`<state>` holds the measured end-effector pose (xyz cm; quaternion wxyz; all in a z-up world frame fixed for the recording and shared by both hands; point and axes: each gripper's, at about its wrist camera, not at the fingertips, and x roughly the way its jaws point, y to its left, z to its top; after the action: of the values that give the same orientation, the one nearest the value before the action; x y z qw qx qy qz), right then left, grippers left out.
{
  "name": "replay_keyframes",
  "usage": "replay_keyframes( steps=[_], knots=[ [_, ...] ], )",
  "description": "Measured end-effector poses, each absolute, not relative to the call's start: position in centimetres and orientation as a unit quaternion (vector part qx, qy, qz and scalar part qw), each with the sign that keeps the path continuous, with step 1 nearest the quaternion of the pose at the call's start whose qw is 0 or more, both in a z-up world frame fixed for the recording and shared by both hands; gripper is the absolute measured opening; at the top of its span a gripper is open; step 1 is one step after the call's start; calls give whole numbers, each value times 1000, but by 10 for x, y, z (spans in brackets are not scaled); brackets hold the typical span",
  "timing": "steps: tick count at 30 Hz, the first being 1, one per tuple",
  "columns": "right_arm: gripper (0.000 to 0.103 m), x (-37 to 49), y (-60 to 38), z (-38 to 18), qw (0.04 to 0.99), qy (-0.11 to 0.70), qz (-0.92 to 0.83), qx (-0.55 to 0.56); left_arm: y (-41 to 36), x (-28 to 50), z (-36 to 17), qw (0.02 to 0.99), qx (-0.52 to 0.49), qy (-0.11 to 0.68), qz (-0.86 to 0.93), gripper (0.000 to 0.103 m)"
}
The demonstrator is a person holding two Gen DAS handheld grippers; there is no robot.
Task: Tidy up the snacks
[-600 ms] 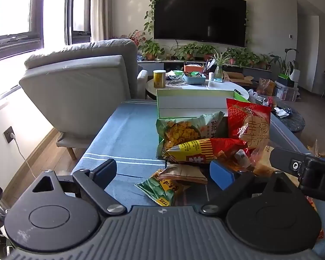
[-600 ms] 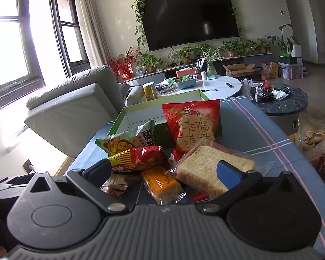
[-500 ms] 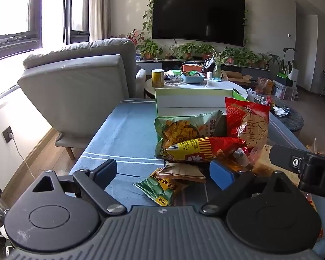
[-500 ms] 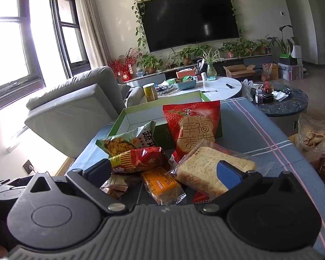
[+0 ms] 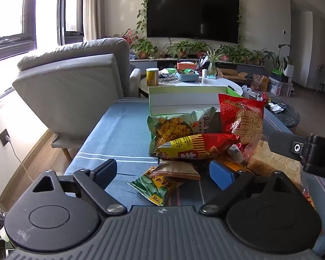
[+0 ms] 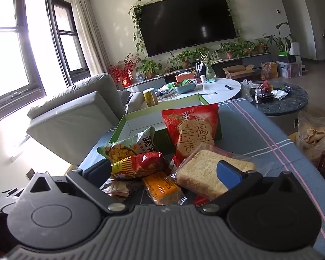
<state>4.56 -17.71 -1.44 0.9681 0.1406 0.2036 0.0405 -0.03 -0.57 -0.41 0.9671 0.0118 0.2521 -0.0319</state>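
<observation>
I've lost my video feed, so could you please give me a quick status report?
Left gripper open, empty. Right gripper open over the snack pile. Open green cardboard box empty behind. Tall red strawberry biscuit bag leans against the box front.

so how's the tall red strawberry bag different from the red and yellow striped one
The red strawberry bag stands upright against the green box; the red and yellow striped bag lies on its side. The strawberry bag looks larger and shows a round biscuit; the striped one shows stripes. Both are sealed snack bags in one pile.
</observation>
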Motion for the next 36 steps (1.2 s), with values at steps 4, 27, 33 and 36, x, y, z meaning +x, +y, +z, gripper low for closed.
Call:
replay_keyframes(
  steps=[4, 27, 33, 36],
  knots=[
    [68, 46, -176, -15, 968, 207, 40, 134, -6, -1, -5, 967, 14, 254, -32, 92],
    [68, 46, -175, -20, 965, 218, 51, 137, -11, -2, -11, 964, 14, 264, -41, 92],
    [68, 45, -174, -21, 964, 221, 54, 138, -10, -2, -12, 963, 14, 267, -40, 92],
    [68, 45, -174, -21, 964, 221, 53, 139, -11, -2, -13, 963, 14, 267, -40, 92]
  ],
)
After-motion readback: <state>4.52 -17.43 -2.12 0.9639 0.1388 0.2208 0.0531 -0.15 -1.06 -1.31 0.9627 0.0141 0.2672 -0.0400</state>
